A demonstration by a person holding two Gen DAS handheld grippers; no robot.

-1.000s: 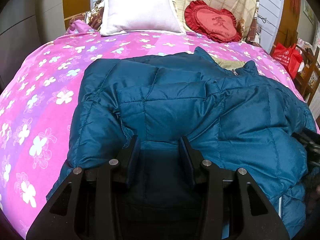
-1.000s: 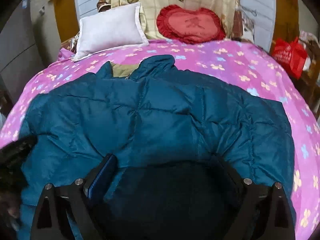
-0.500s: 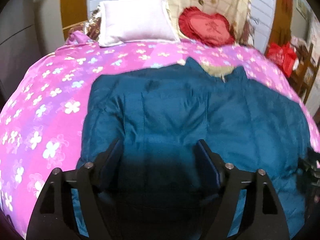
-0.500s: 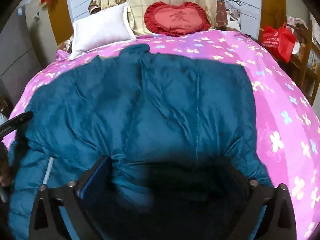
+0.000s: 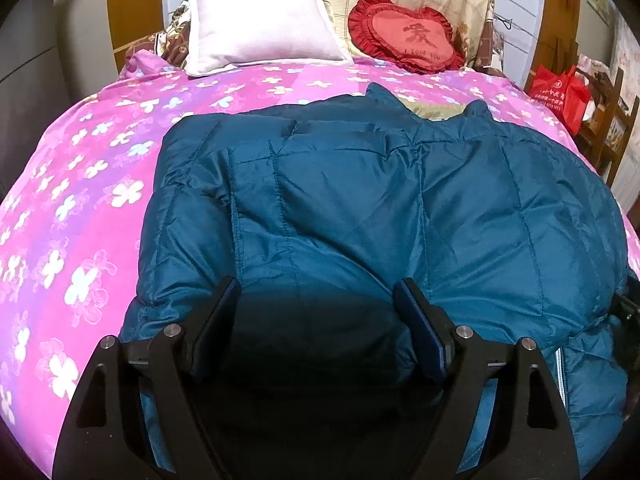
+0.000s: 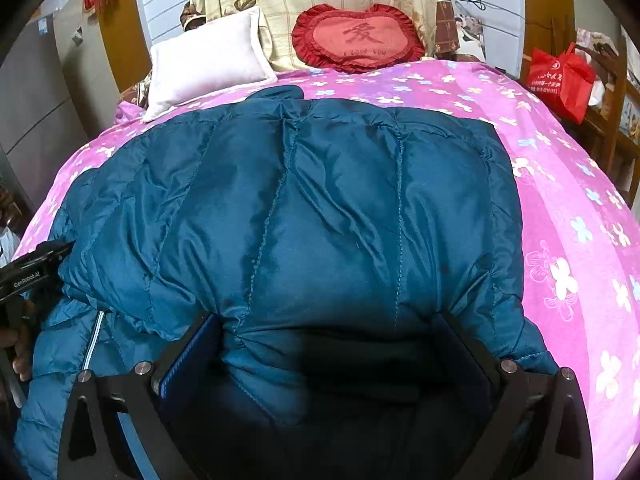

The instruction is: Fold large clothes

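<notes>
Pink flower-printed bed, near edge: teal quilted puffer jacket now spread flatter than a second ago, lower half folded up. Left gripper jaws opening, padding between but unpinched; right gripper jaws wide, released. Fold laid; next fold due.

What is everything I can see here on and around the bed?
Puffer jacket: one, teal, spread across the bed.
Bedspread: one, pink with white flowers, under the jacket.
Pillow: one, pale, at the bed's head.
Heart cushion: one, red, beside the pillow.
Floral cloth: one, cream, behind the cushions.
Bag: one, red, right of the bed.
Left gripper: black, jaws opening, over the jacket's near edge.
Right gripper: black, jaws wide, jacket bulging between.
</notes>
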